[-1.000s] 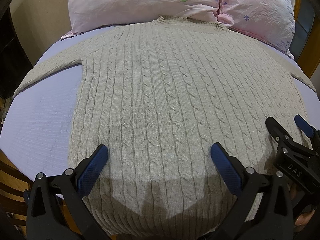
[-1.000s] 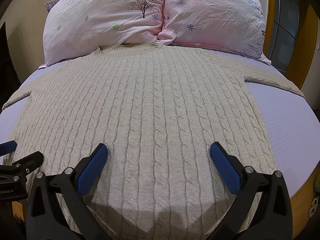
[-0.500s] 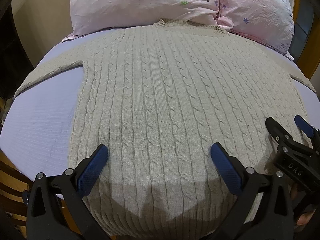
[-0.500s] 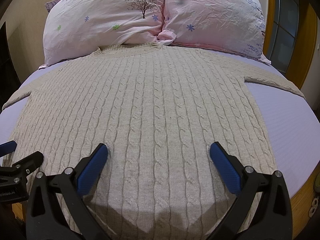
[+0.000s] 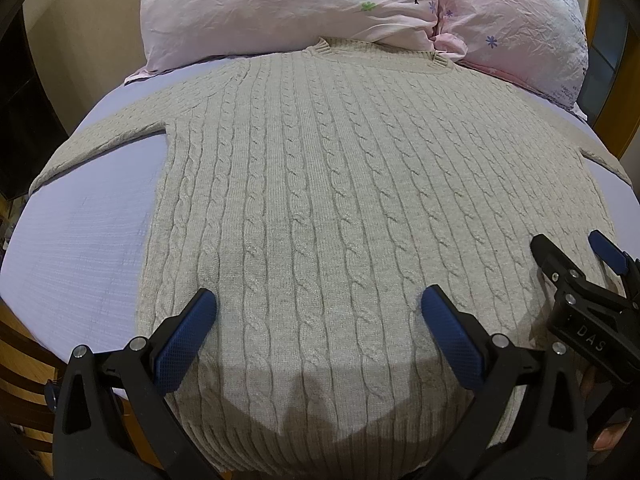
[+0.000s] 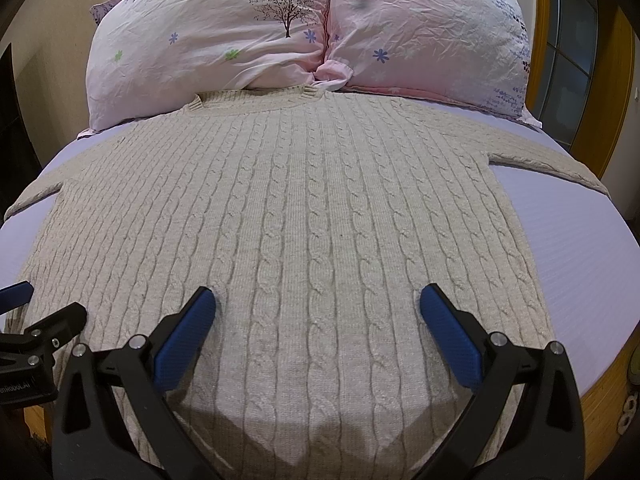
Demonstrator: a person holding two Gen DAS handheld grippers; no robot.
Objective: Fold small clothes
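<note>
A beige cable-knit sweater [image 5: 320,208] is spread flat on the bed [image 5: 80,240], its collar at the pink pillows [image 6: 304,28] and both sleeves stretched outward. No fold is seen yet, so the whole task is judged to remain. The left gripper [image 5: 319,318] and right gripper [image 6: 318,316] are held above the hem, jaws wide apart and empty.

Left gripper [image 5: 319,312]: jaws spread wide, blue pads [image 5: 184,344] facing inward, nothing between them. Right gripper [image 6: 318,312]: jaws likewise wide apart, pads [image 6: 450,340] bare. Both level, side by side, pointing forward; each shows at the edge of the other's view.
</note>
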